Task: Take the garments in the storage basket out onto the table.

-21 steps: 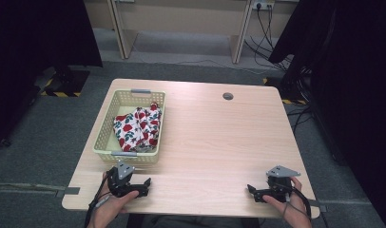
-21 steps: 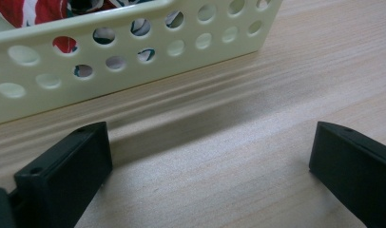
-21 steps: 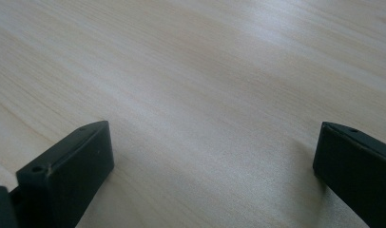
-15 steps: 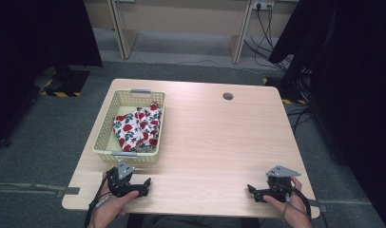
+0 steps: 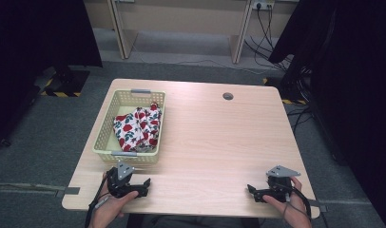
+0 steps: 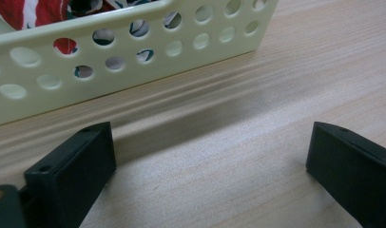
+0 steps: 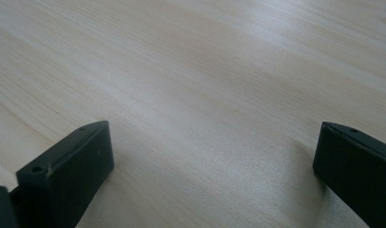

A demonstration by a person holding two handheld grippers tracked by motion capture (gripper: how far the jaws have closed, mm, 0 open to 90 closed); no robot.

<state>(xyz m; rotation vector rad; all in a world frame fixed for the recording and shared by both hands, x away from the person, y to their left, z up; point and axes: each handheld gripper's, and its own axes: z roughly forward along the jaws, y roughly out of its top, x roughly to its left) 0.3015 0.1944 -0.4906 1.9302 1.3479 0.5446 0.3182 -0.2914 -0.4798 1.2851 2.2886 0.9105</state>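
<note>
A pale yellow perforated basket (image 5: 101, 142) stands on the left part of the wooden table (image 5: 215, 137). Inside it lies a bunched white cloth (image 5: 136, 126) printed with red and green. My left gripper (image 5: 144, 184) rests on the table near the front edge, just in front of the basket, and is open with bare wood between its jaws. In the left gripper view, the left gripper (image 6: 210, 156) faces the basket wall (image 6: 129, 52), with the cloth (image 6: 29, 12) showing over the rim. At the front right, my right gripper (image 5: 250, 190) lies open on the table. The right gripper (image 7: 212, 156) has only wood ahead.
A round cable hole (image 5: 227, 96) sits near the table's far edge. Desk legs and cables (image 5: 265, 28) stand on the grey floor beyond the table. Dark curtains (image 5: 343, 71) hang at both sides.
</note>
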